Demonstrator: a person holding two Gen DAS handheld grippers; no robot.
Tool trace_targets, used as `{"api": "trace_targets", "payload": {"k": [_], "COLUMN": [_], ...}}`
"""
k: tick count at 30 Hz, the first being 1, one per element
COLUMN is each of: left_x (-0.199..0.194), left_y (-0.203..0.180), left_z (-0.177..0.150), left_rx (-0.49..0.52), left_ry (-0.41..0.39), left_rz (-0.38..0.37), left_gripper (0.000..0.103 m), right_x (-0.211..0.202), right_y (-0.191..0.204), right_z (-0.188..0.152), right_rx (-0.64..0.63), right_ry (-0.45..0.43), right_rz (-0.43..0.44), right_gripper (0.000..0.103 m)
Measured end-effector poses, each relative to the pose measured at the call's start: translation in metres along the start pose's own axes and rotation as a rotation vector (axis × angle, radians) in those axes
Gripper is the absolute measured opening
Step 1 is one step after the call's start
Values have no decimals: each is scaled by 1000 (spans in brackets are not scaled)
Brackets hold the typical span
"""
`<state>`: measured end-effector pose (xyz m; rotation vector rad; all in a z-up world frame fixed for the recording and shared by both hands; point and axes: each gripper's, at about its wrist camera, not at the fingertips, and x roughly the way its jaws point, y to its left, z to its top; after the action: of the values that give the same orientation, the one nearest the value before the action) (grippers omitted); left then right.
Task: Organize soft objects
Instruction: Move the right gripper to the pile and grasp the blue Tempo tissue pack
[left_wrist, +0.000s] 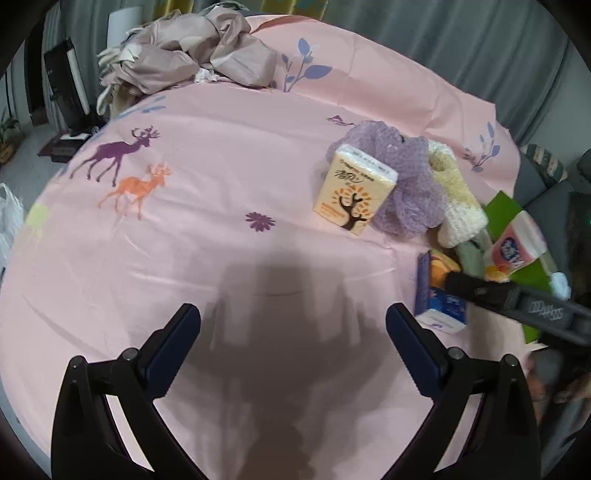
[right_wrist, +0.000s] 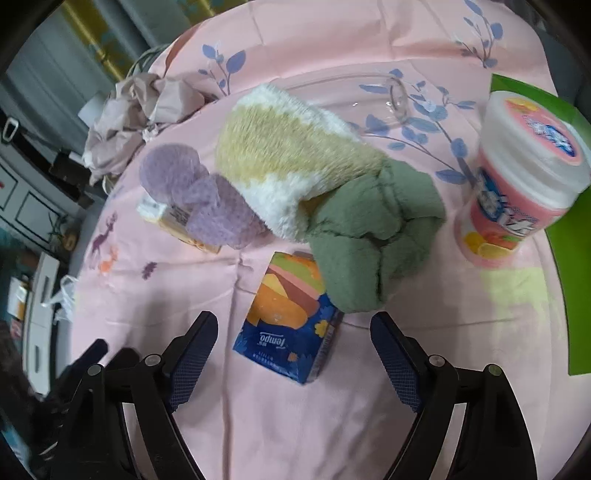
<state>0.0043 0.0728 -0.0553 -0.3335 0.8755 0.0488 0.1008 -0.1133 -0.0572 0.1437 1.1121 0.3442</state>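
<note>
In the left wrist view the left gripper (left_wrist: 293, 325) stands wide open and empty over bare pink sheet (left_wrist: 207, 243); up and right of its fingers a cream tissue pack (left_wrist: 354, 190) leans on a purple bath pouf (left_wrist: 406, 177), and the right gripper (left_wrist: 491, 291) reaches in beside the right finger. In the right wrist view the right gripper (right_wrist: 293, 332) is spread wide, holding nothing, a blue Tempo tissue pack (right_wrist: 286, 325) lying between its fingertips untouched. Ahead of the fingers lie a green towel (right_wrist: 369, 236) and a yellow-white plush cloth (right_wrist: 291, 158), with a pink wipes tub (right_wrist: 521, 177) off right.
</note>
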Motion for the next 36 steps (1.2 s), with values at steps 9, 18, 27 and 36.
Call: {"api": "trace_targets", "payload": {"k": [9, 18, 27, 36], "left_x": [1, 3, 8, 11], "left_y": [-3, -6, -13, -39], "left_z": [-1, -4, -11, -28], "left_rx": [15, 18, 16, 9], "left_ry": [-17, 4, 123, 217], "left_rz": [41, 44, -133, -341], "left_gripper": [98, 97, 63, 63], "right_x": [2, -27, -47, -37], "right_y": [10, 22, -13, -48], "right_z": [-9, -51, -44, -39], "right_rx": [-82, -222, -110, 80], "right_ry": [15, 106, 57, 45], "right_rz": [-46, 57, 140, 291], "right_gripper": [60, 60, 70, 68]}}
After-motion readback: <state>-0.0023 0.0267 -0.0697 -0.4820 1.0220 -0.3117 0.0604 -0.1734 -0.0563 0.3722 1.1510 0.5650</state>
